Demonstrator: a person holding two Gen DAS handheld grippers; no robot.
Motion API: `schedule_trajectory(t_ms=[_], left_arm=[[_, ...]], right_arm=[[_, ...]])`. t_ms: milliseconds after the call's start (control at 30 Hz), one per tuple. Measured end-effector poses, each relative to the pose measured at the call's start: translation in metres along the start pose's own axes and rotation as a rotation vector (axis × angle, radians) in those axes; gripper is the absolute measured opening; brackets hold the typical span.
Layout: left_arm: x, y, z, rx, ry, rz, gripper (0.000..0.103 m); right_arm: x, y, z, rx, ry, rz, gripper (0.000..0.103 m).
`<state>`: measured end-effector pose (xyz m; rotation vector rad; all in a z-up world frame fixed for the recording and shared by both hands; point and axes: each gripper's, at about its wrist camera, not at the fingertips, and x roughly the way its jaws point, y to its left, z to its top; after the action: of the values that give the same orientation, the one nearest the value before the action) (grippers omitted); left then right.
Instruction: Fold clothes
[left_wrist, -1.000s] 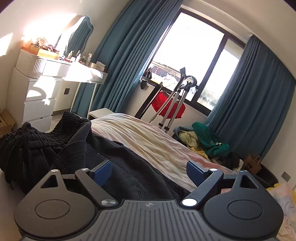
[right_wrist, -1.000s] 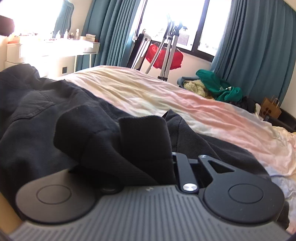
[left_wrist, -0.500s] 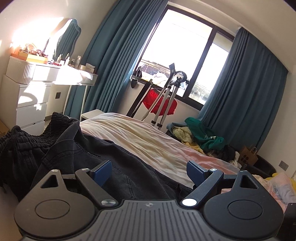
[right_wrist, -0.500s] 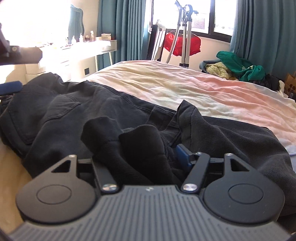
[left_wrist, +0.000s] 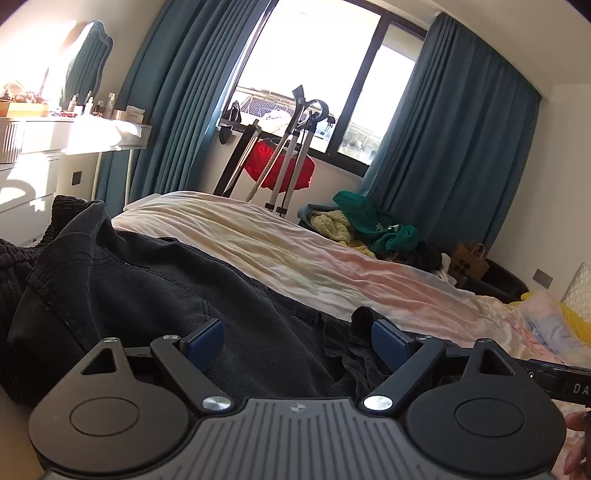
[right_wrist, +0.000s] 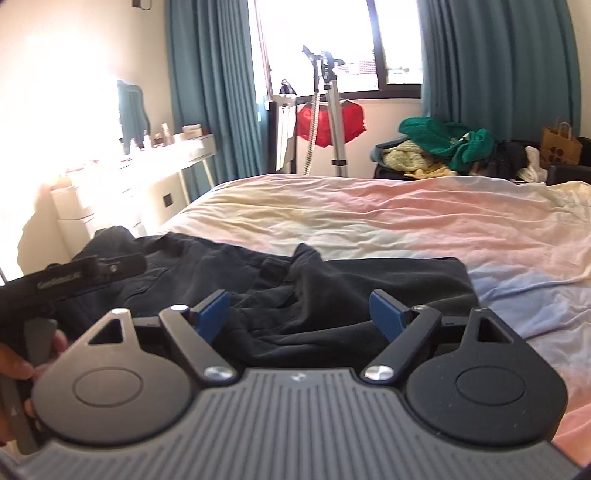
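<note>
Black jeans (left_wrist: 155, 291) lie crumpled on the near edge of the bed, also in the right wrist view (right_wrist: 332, 284). A second black ribbed garment (left_wrist: 14, 258) bunches at the far left. My left gripper (left_wrist: 297, 338) is open and empty, just above the jeans. My right gripper (right_wrist: 301, 310) is open and empty, hovering over the rumpled middle of the jeans. The left gripper's body (right_wrist: 74, 277) shows at the left of the right wrist view.
The bed has a pink and cream sheet (right_wrist: 388, 218). A white dresser (left_wrist: 33, 158) stands at the left. A clothes steamer stand with a red garment (right_wrist: 328, 122) is by the window. A heap of green and yellow clothes (right_wrist: 443, 147) lies behind the bed.
My right gripper opened and let go of the black fabric, then pulled back and up. My left gripper shifted right along the jeans and stayed open.
</note>
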<state>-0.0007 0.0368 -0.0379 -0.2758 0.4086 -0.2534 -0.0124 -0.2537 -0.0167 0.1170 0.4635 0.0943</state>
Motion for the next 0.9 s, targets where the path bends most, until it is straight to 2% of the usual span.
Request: schedule_trajectory(t_ms=[233,333,433,500,533,600,667,767,867,900], left_arm=[[-0.003,-0.026,-0.017,0.144,0.010,-0.036,0.086],[-0.005,-0.040,-0.020,0.194,-0.023,-0.063,0.086],[-0.001,-0.058,-0.017,0.257,-0.042,-0.078,0.084],[0.006,-0.073,-0.016,0.308,-0.024,-0.085,0.083],[0.011,-0.080,-0.016,0.330,-0.008,-0.094,0.082],[0.026,-0.092,-0.017,0.356,0.042,-0.109,0.079],[0.045,-0.105,-0.019,0.377,0.105,-0.127,0.067],[0.075,-0.117,-0.024,0.394,0.222,-0.158,0.060],[0.105,-0.122,-0.028,0.407,0.339,-0.125,0.055],[0.109,-0.121,-0.029,0.414,0.352,-0.094,0.053]], right_arm=[[0.030,-0.060,-0.007,0.251,0.101,-0.130,0.084],[0.042,-0.085,-0.010,0.359,0.144,-0.186,0.084],[0.054,-0.102,-0.028,0.485,0.205,-0.174,0.085],[0.062,-0.113,-0.042,0.572,0.247,-0.160,0.085],[0.065,-0.118,-0.049,0.615,0.269,-0.153,0.086],[0.067,-0.118,-0.051,0.621,0.279,-0.150,0.087],[0.066,-0.118,-0.051,0.623,0.279,-0.147,0.087],[0.065,-0.121,-0.051,0.644,0.276,-0.134,0.087],[0.062,-0.129,-0.051,0.698,0.269,-0.115,0.087],[0.061,-0.131,-0.052,0.717,0.266,-0.110,0.087]])
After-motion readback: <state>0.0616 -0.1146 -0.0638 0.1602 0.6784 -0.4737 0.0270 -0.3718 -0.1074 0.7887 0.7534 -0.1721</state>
